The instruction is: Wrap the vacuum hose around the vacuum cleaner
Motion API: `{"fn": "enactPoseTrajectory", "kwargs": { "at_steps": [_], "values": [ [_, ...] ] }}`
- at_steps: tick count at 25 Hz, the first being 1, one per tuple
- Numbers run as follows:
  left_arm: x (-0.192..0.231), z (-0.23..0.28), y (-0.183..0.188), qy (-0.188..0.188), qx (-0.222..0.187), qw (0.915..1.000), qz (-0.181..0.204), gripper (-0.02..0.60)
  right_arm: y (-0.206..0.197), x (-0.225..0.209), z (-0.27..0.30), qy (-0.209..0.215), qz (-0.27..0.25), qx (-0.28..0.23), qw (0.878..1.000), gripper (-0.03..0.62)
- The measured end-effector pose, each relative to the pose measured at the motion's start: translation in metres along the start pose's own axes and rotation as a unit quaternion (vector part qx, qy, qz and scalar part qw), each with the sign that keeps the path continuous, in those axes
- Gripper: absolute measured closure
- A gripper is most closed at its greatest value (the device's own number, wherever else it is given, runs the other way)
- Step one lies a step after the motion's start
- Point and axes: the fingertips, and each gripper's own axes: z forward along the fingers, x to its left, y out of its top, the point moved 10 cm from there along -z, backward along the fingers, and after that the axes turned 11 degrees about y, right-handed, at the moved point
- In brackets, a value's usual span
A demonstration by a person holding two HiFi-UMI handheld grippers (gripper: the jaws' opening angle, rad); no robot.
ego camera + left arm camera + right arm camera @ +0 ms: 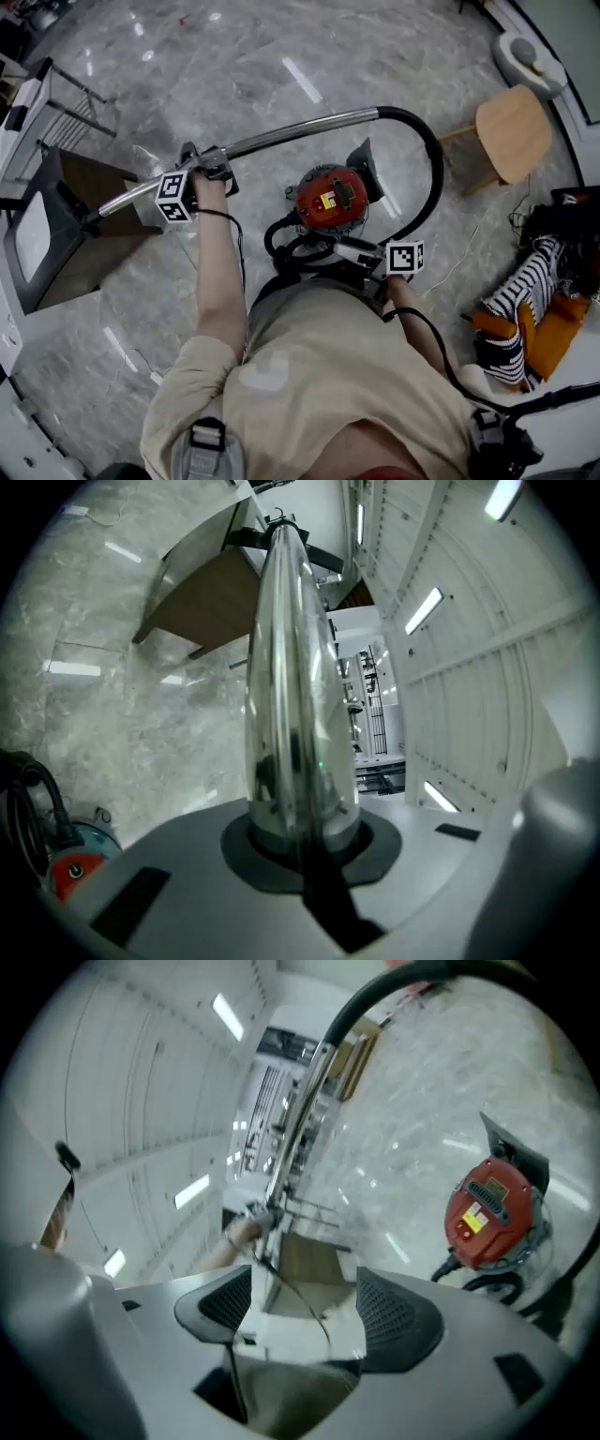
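- Head view shows the wrapping barely begun: the black hose (434,159) arcs loosely from the metal wand (291,131) round the far side of the vacuum cleaner (330,197), which stands on the floor (234,56) just ahead of the person, and the hose stands well clear of the body on that side
- The left gripper (210,165) is clamped on the metal wand, its jaws closed round the shiny tube, holding it out to the left
- The right gripper (354,249) hangs beside the vacuum cleaner, jaws wide apart with nothing between them
- Next move, as I judge it: bring the wand in towards the body so the hose loops round it, with the right gripper guiding the slack
- Writing: a yellow label (327,200) sits on the red top, its print too small to read; no brand is legible
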Motion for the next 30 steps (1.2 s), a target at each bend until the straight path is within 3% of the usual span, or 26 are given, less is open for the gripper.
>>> {"fn": "enactPoseTrajectory", "kwargs": {
  "at_steps": [2, 5, 7, 8, 12, 14, 15, 16, 17, 18, 21, 24, 28, 29, 30],
  "values": [
    [0.013, 0.001, -0.001, 0.009, 0.021, 0.9997, 0.002, 0.548, 0.029, -0.005, 0.001, 0.029, 0.035, -0.116, 0.992, 0.249],
    [0.011, 0.005, -0.008, 0.000, 0.057, 0.9983, 0.014, 0.548, 0.094, -0.005, -0.001, 0.076, 0.034, -0.273, 0.958, 0.247],
    [0.008, 0.002, -0.017, -0.002, 0.078, 0.9967, 0.025, 0.548, 0.135, -0.002, -0.006, 0.089, 0.020, -0.339, 0.936, 0.237],
    [0.006, 0.001, -0.021, -0.003, 0.087, 0.9958, 0.030, 0.548, 0.153, -0.001, -0.010, 0.093, 0.015, -0.363, 0.927, 0.190],
    [-0.010, -0.012, -0.040, -0.027, 0.115, 0.9923, 0.037, 0.548, 0.201, -0.018, -0.015, 0.076, 0.034, -0.419, 0.904, 0.178],
    [-0.017, -0.022, -0.053, -0.032, 0.122, 0.9910, 0.045, 0.547, 0.214, -0.031, -0.019, 0.108, 0.052, -0.447, 0.886, 0.165],
    [-0.018, -0.027, -0.060, -0.031, 0.119, 0.9911, 0.050, 0.548, 0.219, -0.036, -0.024, 0.127, 0.056, -0.456, 0.879, 0.183],
    [-0.018, -0.032, -0.066, -0.030, 0.113, 0.9917, 0.054, 0.546, 0.225, -0.039, -0.029, 0.138, 0.052, -0.460, 0.876, 0.310],
    [-0.016, -0.036, -0.070, -0.029, 0.104, 0.9927, 0.055, 0.546, 0.232, -0.041, -0.032, 0.137, 0.045, -0.455, 0.879, 0.488],
    [-0.014, -0.040, -0.072, -0.028, 0.093, 0.9939, 0.052, 0.546, 0.240, -0.043, -0.033, 0.133, 0.038, -0.443, 0.886, 0.502],
    [-0.005, -0.047, -0.078, -0.024, 0.083, 0.9960, 0.022, 0.546, 0.263, -0.037, -0.032, 0.139, 0.036, -0.411, 0.900, 0.503],
    [0.010, -0.053, -0.091, -0.015, 0.121, 0.9923, 0.025, 0.511, 0.274, -0.025, -0.044, 0.121, 0.046, -0.424, 0.896, 0.503],
    [0.044, -0.071, -0.103, -0.004, 0.194, 0.9787, 0.068, 0.424, 0.283, -0.026, -0.054, 0.075, 0.045, -0.417, 0.905, 0.502],
    [0.051, -0.077, -0.106, -0.007, 0.221, 0.9720, 0.079, 0.397, 0.286, -0.028, -0.051, 0.065, 0.047, -0.410, 0.909, 0.502],
    [0.057, -0.084, -0.110, -0.013, 0.258, 0.9610, 0.098, 0.326, 0.288, -0.031, -0.048, 0.053, 0.051, -0.405, 0.912, 0.502]
  ]
}}
